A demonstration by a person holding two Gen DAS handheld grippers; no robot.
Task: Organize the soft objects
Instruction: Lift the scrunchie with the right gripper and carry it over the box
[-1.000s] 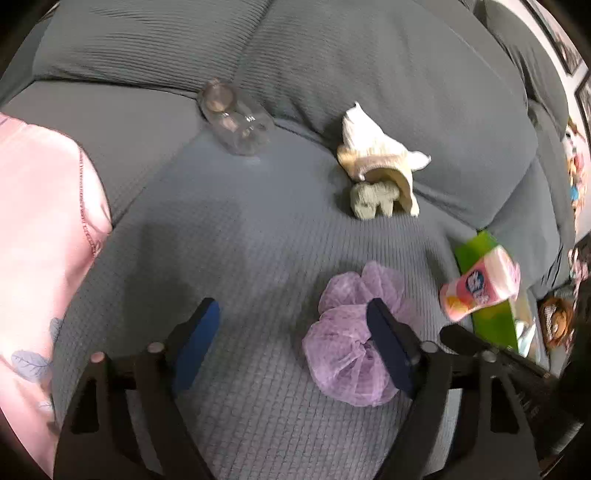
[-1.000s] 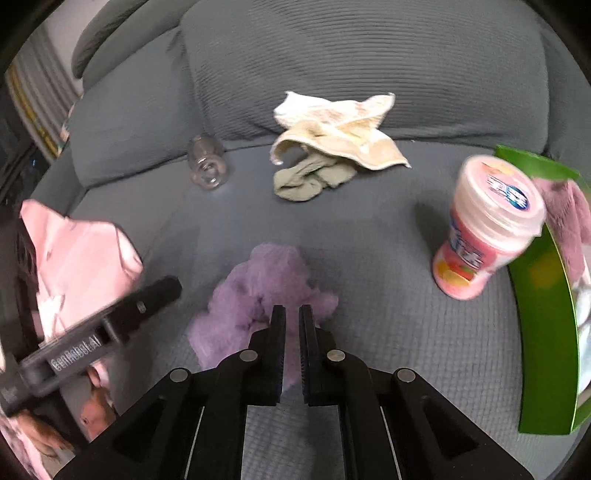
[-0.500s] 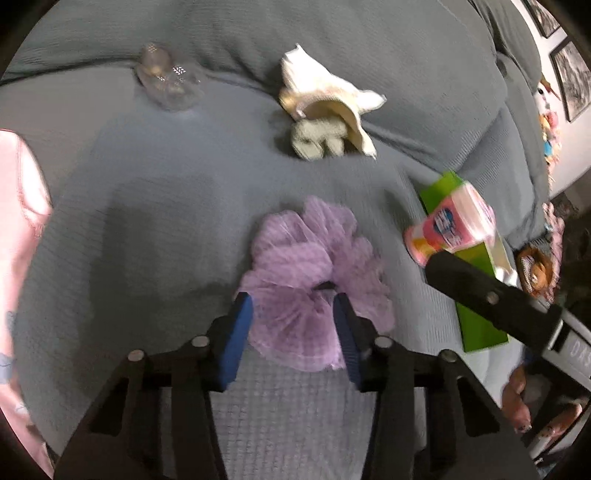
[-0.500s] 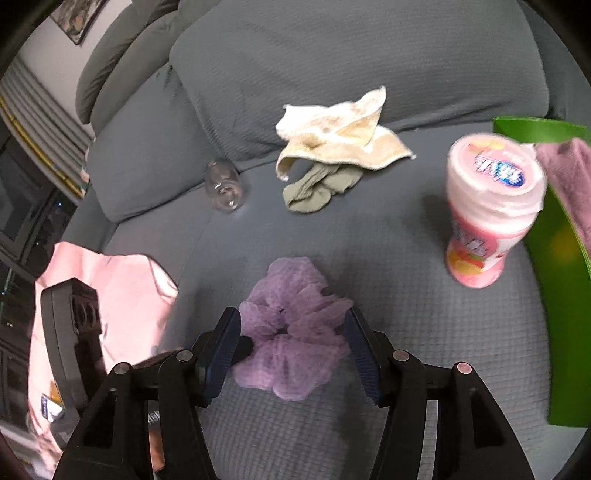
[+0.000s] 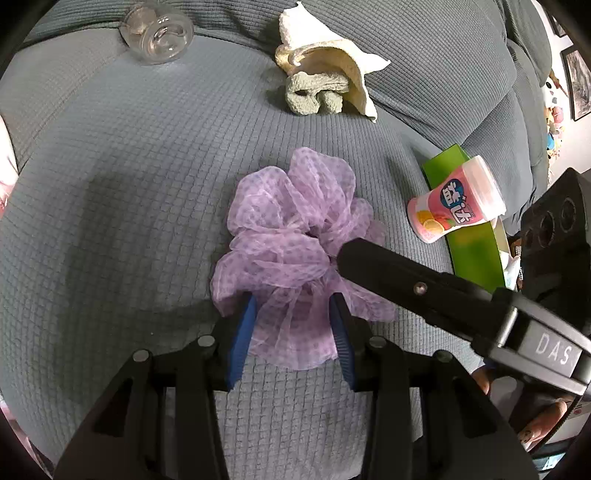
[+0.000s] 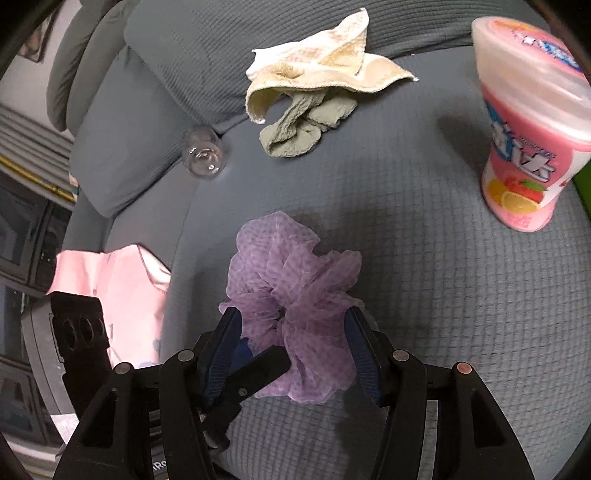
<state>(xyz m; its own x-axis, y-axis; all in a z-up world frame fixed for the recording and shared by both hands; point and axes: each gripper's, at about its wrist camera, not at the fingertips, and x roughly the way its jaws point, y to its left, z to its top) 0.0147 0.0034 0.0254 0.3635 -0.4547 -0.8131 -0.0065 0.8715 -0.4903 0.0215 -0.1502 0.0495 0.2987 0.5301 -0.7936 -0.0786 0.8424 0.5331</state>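
Both grippers have dropped onto the purple scrunchie [image 5: 295, 236] on the grey sofa seat [image 5: 122, 177]: the left gripper [image 5: 291, 332], jaws just closing, now pinches its near ruffle, while the right gripper [image 6: 291, 347], newly parted, straddles it unclenched. The scrunchie looks ready for lifting, probably toward the green box [image 5: 469, 254] beside the pink canister [image 5: 458, 210].

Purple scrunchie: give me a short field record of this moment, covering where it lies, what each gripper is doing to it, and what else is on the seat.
item: purple scrunchie
surface: grey sofa seat
left gripper: jaws have just been closing, now pressed on the scrunchie's near edge
right gripper: jaws have just been opening, now straddling the scrunchie
behind: cream towel over a green cloth, clear jar
beside: pink container, green box, pink garment
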